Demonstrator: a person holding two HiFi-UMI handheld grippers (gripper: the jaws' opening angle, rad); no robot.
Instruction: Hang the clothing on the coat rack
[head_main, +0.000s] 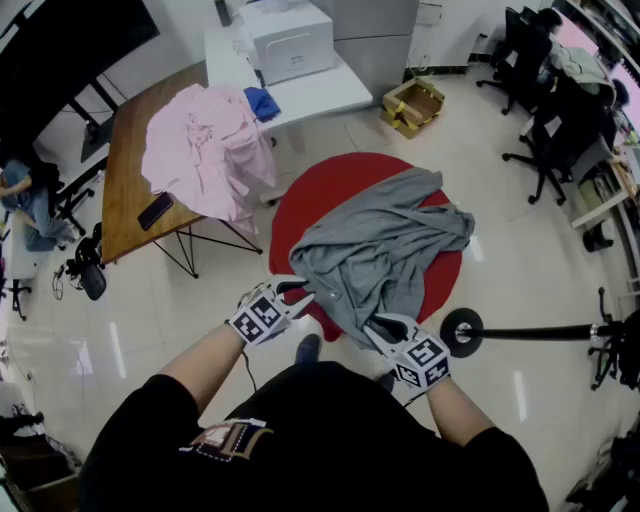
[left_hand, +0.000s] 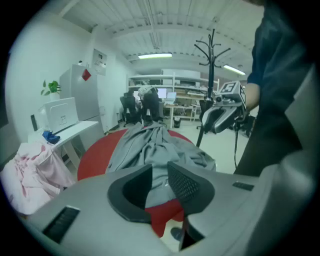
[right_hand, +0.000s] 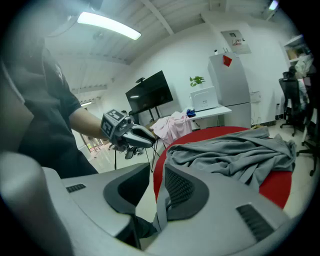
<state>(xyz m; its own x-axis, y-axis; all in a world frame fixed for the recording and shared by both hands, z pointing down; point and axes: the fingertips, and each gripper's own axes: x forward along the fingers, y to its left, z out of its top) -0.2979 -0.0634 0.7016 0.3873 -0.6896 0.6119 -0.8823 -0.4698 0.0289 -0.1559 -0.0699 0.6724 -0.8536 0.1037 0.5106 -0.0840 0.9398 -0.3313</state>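
A grey garment (head_main: 385, 250) lies crumpled on a round red table (head_main: 330, 185). My left gripper (head_main: 303, 297) is at the garment's near left edge and my right gripper (head_main: 375, 330) at its near right edge. In the left gripper view the left gripper (left_hand: 159, 185) has a gap between its jaws, with the grey garment (left_hand: 150, 145) showing through it. In the right gripper view the right gripper (right_hand: 155, 187) also stands apart, with a strip of the grey garment (right_hand: 235, 155) lying against one pad. The black coat rack (head_main: 462, 332) stands on the floor to my right, upright (left_hand: 212, 55).
A pink garment (head_main: 200, 150) and a dark phone (head_main: 155, 211) lie on a wooden table (head_main: 125, 210) at the left. Behind it a white table carries a printer (head_main: 290, 40). A cardboard box (head_main: 412, 105) and office chairs (head_main: 540, 150) are farther back.
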